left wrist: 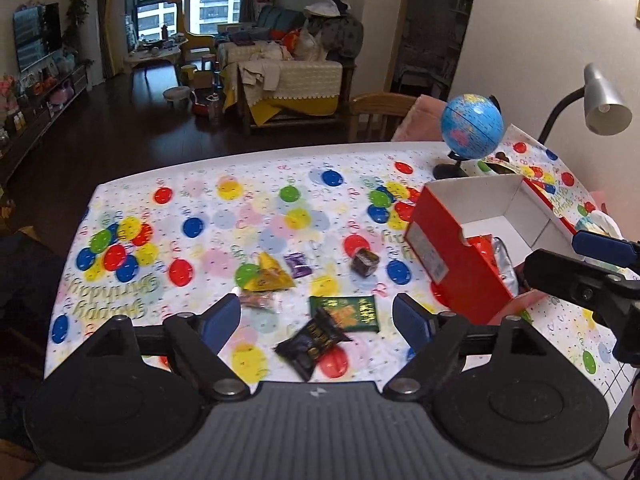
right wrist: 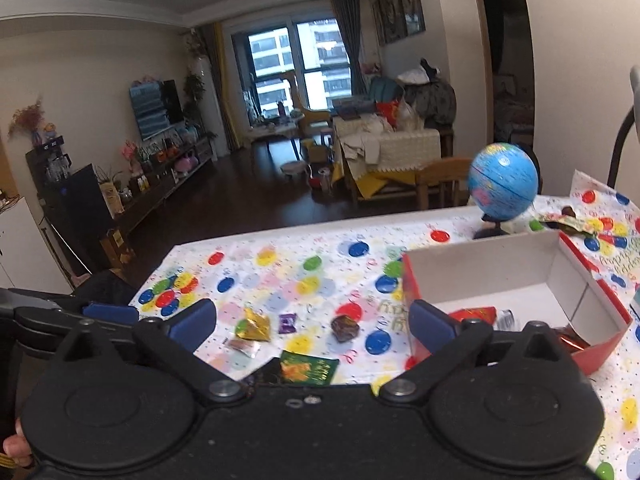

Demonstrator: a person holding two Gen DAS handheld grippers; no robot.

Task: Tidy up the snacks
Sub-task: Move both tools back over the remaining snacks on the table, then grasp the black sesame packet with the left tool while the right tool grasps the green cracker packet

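**Both claws wide and empty over the balloon cloth, snacks waiting**

Here's the left gripper (left wrist: 316, 320), jaws spread wide, nothing between the blue pads, hanging above the near edge of the table with the balloon-print cloth (left wrist: 192, 200). Just past it lies a black foil snack packet (left wrist: 310, 346), touching the near corner of a flat green packet with gold print (left wrist: 345, 312). Farther out, a yellow crinkled wrapper (left wrist: 268, 276), a small purple wrapped sweet (left wrist: 298, 264) and a dark brown square sweet (left wrist: 365, 263) sit apart in a loose row. A clear-wrapped candy (left wrist: 258, 302) lies near the left pad.

Over to the right: the red cardboard box with a white inside (left wrist: 452, 256) stands open, a red packet (right wrist: 474, 314) and something silver already in its near end. Behind it, a small blue globe on a black stand (left wrist: 472, 126).

The right gripper (right wrist: 312, 320) also gapes wide, holding nothing, green packet just below it, box by its right pad.
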